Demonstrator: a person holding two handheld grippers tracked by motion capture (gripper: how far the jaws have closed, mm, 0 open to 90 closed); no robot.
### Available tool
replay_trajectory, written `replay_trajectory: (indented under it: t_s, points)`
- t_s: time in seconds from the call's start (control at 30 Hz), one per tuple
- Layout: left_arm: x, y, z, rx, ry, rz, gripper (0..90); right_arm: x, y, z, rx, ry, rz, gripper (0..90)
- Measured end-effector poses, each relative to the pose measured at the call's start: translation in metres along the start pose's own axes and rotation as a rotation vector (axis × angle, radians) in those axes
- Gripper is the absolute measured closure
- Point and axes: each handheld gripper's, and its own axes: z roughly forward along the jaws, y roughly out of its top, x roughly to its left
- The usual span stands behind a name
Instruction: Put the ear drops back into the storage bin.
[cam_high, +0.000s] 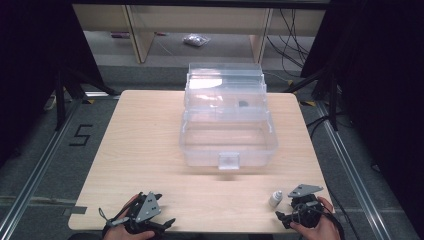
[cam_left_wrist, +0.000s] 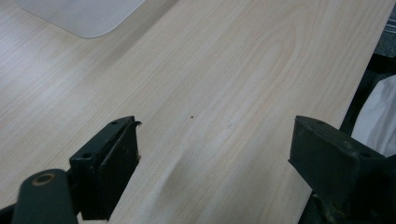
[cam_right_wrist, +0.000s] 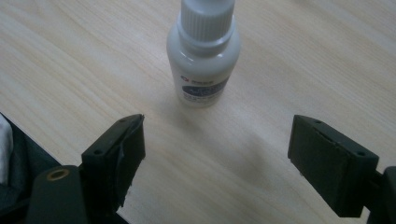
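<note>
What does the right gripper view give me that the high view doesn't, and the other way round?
Right gripper view: the small white bottle close up, upright, with its ribbed cap and dark label, and the right gripper with jaws open and apart from it. High view: the clear plastic box standing open mid-table, the left gripper at the near edge, and the floor beyond. Both: the bottle, the right gripper and the wooden table.

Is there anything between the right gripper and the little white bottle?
No. In the right gripper view, only bare wooden table lies between the open right gripper and the little white bottle.
</note>
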Motion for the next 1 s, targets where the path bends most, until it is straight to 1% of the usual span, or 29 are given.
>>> replay_trajectory:
  t_s: [0.03,0.07,0.1,0.13,0.17,0.23,0.27,0.3,0.33,0.37,0.4,0.43,0.47,0.5,0.53,0.57,0.6,0.63,0.67,0.7,0.73,0.83,0.87,0.9,0.93,0.97,1.0]
  points:
    - [0.000,0.000,0.000,0.001,-0.001,0.000,15.1,0.000,0.001,0.000,0.008,-0.003,-0.004,19.7]
    - [-0.001,0.000,0.001,-0.008,-0.003,-0.012,15.1,0.000,0.003,0.001,0.017,-0.001,-0.001,19.7]
    - [-0.002,0.000,0.001,-0.014,-0.012,-0.021,15.1,0.002,0.004,0.000,0.042,0.012,0.018,19.8]
    - [-0.002,0.000,0.001,-0.018,-0.020,-0.023,15.1,0.003,0.005,0.001,0.048,0.016,0.029,19.8]
    - [-0.002,0.000,0.000,-0.019,-0.016,-0.027,15.1,0.003,0.006,0.001,0.054,0.018,0.016,19.8]
    - [-0.002,0.000,0.000,-0.017,-0.017,-0.025,15.1,0.004,0.009,0.001,0.065,0.019,0.015,19.8]
    - [-0.001,0.000,0.000,-0.004,-0.018,-0.011,15.1,0.005,0.011,0.001,0.072,0.021,0.013,19.8]
    - [-0.001,0.000,0.002,-0.012,-0.001,-0.011,15.1,0.007,0.012,0.000,0.077,0.029,0.032,19.8]
    - [-0.001,0.000,0.002,-0.012,-0.011,-0.014,15.1,0.005,0.014,0.000,0.079,0.023,0.001,19.8]
    - [-0.001,0.000,0.002,-0.011,-0.011,-0.012,15.1,0.005,0.015,0.000,0.081,0.024,0.000,19.9]
    - [0.000,0.000,0.001,0.002,-0.003,0.000,15.1,0.005,0.017,0.000,0.087,0.024,-0.006,19.9]
    - [-0.001,0.000,0.001,-0.008,-0.009,-0.011,15.1,0.005,0.020,0.000,0.092,0.021,-0.005,19.9]
    - [-0.001,0.000,0.000,-0.011,-0.023,-0.015,15.1,0.005,0.022,0.000,0.095,0.023,-0.021,19.8]
    - [-0.001,0.000,0.001,-0.015,-0.020,-0.020,15.1,0.004,0.024,-0.001,0.100,0.011,-0.032,19.9]
    - [0.000,0.000,0.000,0.000,-0.001,-0.001,15.1,0.007,0.026,-0.003,0.123,0.019,0.005,19.9]
    - [0.000,0.000,0.000,0.000,-0.003,-0.001,15.1,0.004,0.028,-0.002,0.109,0.021,-0.041,19.9]
    - [-0.001,0.000,0.001,-0.015,-0.004,-0.013,15.1,0.003,0.030,-0.002,0.116,0.026,-0.041,19.9]
    - [-0.001,0.000,0.001,-0.017,-0.013,-0.013,15.1,0.003,0.031,-0.003,0.118,0.027,-0.053,19.9]
    - [-0.002,0.000,0.002,-0.026,-0.026,-0.028,15.1,0.002,0.033,-0.003,0.122,0.025,-0.062,20.1]
    - [0.000,0.000,0.002,-0.012,-0.013,-0.006,15.1,0.001,0.035,-0.002,0.120,0.025,-0.063,20.1]
    - [-0.001,0.000,0.002,-0.013,-0.005,-0.008,15.1,0.001,0.038,-0.002,0.126,0.025,-0.068,20.3]
    - [-0.001,0.000,0.002,-0.020,-0.016,-0.018,15.1,0.001,0.044,-0.001,0.143,0.045,-0.077,22.4]
    - [-0.002,0.000,0.002,-0.030,-0.026,-0.029,15.1,0.001,0.046,-0.001,0.148,0.047,-0.086,22.9]
    - [0.000,0.000,0.002,-0.014,-0.014,-0.007,15.1,0.001,0.048,0.000,0.146,0.043,-0.103,24.0]
    - [-0.001,0.000,0.002,-0.012,-0.014,-0.011,15.1,0.001,0.050,0.000,0.152,0.049,-0.118,26.0]
    - [-0.001,0.000,0.002,-0.012,-0.014,-0.011,15.1,0.001,0.052,0.000,0.162,0.048,-0.120,27.0]
    - [-0.001,0.000,0.002,-0.003,-0.009,0.001,15.1,0.002,0.054,0.002,0.170,0.048,-0.130,28.3]
